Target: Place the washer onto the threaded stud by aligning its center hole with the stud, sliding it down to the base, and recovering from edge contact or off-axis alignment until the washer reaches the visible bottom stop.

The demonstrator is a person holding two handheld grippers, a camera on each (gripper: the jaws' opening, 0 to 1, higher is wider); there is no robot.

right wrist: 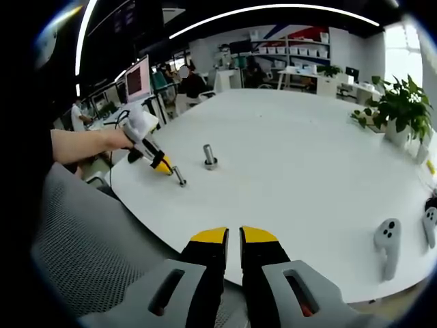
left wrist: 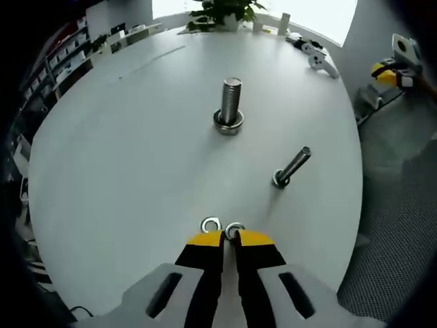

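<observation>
Two small silver metal washers (left wrist: pixel 211 224) are seen on the round white table (left wrist: pixel 136 150) at the left gripper (left wrist: pixel 229 236), whose jaws are nearly closed (one washer possibly pinched, unclear). The upright threaded steel stud (left wrist: pixel 231 102) stands farther off, and the right gripper (right wrist: pixel 232 236) is held apart with jaws nearly together, holding nothing.

The left gripper (left wrist: pixel 229 237) and right gripper (right wrist: pixel 233 236) both have yellow-tipped black jaws on pale grey slotted mounts.

no readable text, labels, brands or numbers anywhere
</observation>
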